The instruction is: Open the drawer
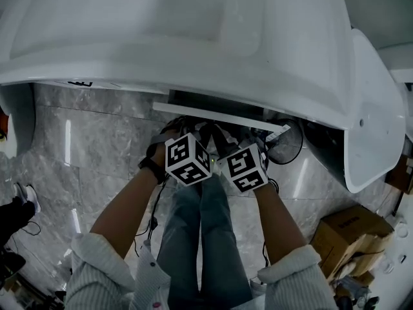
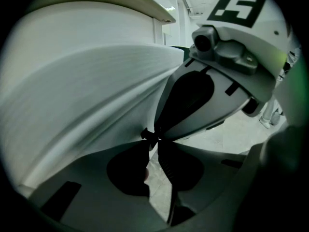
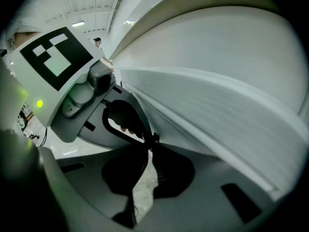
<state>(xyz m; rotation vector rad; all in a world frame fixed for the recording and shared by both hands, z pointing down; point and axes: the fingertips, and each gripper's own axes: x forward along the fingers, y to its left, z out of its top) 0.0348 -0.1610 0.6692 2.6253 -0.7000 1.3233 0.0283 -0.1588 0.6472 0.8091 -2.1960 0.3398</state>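
The opening looks barely begun: the white drawer (image 1: 219, 117) under the washbasin (image 1: 193, 31) stands slightly out, with the left tool (image 2: 152, 139) and right tool (image 3: 149, 141) side by side against its front, both closed on nothing, so the next move probably calls for a steady pull nearer.

Washbasin (image 1: 193, 31) glossy smooth white, ceramic look; drawer front (image 1: 219, 117) smooth white; floor (image 1: 97, 141) polished grey marble-look; sleeves (image 1: 97, 273) ribbed knit.

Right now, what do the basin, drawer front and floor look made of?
Basin: glossy white ceramic, probably; smooth, soft glare.
Drawer front: white painted board, likely; thin flat edge, little shine.
Floor: polished grey marble-look tile; veins, light streaks.
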